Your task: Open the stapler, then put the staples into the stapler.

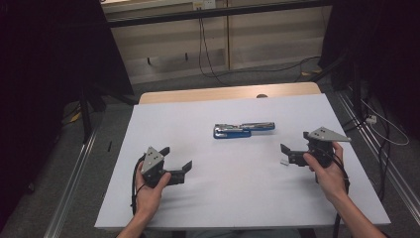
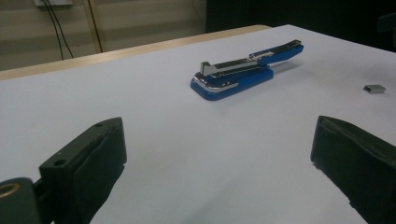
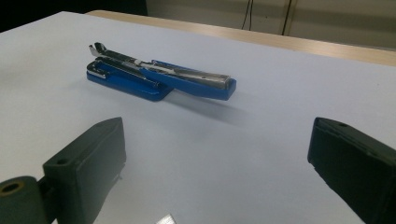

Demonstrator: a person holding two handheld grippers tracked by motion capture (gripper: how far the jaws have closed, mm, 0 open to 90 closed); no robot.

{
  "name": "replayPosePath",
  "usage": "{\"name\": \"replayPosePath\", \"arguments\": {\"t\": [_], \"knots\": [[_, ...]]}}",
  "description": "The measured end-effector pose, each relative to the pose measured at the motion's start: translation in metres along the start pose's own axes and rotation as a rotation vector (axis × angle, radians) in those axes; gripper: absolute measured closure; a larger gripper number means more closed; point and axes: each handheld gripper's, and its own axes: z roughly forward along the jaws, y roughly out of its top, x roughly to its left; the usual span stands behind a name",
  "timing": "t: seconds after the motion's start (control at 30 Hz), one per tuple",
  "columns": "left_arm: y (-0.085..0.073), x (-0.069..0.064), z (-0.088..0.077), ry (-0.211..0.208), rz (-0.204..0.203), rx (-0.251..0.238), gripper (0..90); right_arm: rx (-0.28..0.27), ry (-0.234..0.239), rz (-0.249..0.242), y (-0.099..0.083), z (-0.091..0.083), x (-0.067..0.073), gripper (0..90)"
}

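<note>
- Centrally placed: blue stapler (image 1: 243, 130) lies near the table's middle, at about 1 o'clock from the left gripper (image 1: 173, 161) and 10 o'clock from the right gripper (image 1: 292, 144), well apart from both.
- Stapler is swung open: the blue top arm sticks out toward 3 o'clock in the high view, past the base, with the bright metal magazine exposed along it.
- Handling, my judgement: rigid metal and hard plastic, moderately weighty for its size, not fragile. Chrome parts look slick. The hinge is loose, so the arm may swing if lifted by one end.
- Best hold, I judge: across the blue base's long sides, where the plastic is flat and low; the second tong can steady or press the overhanging arm.
- Small staple strip (image 2: 374, 87) lies on the sheet just beside the right gripper, at 3 o'clock of the stapler in the left gripper view. Light, thin, likely to skid or break apart if pinched hard.
- Tongs: both spread wide, nothing between the jaws, each held by a hand just above the sheet.
- Surface: white sheet (image 1: 228, 198) covers the table, smooth and flat, little friction expected; a wooden edge (image 1: 198, 94) shows at 12 o'clock.
- Room: dim, grey floor, pale panelled wall with a cable (image 1: 203, 44) hanging at 12 o'clock, dark frames at 9 and 3 o'clock.
</note>
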Motion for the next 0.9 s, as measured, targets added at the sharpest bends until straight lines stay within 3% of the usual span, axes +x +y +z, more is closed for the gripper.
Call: {"name": "replayPosePath", "arguments": {"t": [0.17,0.27,0.33,0.4,0.5,0.73,0.87,0.9], "knots": [[-0.003,0.002,0.000,0.016,0.009,0.012,3.5,0.013,0.042,-0.012,0.004,0.003,0.001,4.4],[-0.007,0.004,-0.001,0.021,-0.017,0.020,3.5,0.022,0.058,-0.024,0.007,0.006,0.001,6.0],[-0.007,0.004,-0.002,0.022,-0.013,0.025,3.5,0.033,0.076,-0.018,0.008,0.008,0.000,7.5],[-0.008,0.004,-0.003,0.011,-0.045,0.029,3.7,0.053,0.095,-0.017,0.009,0.011,-0.001,11.4],[-0.009,0.004,-0.010,0.034,-0.001,0.036,4.4,0.086,0.117,-0.010,0.010,0.012,0.000,10.1],[-0.011,0.003,-0.021,0.050,-0.005,0.022,4.4,0.170,0.171,-0.010,0.014,0.012,-0.001,9.9],[-0.010,-0.003,-0.018,0.046,0.007,0.017,4.4,0.229,0.174,-0.026,0.015,0.013,-0.002,10.3],[-0.008,-0.004,-0.016,0.027,0.010,0.022,4.4,0.233,0.179,-0.033,0.016,0.014,-0.002,9.7]]}}
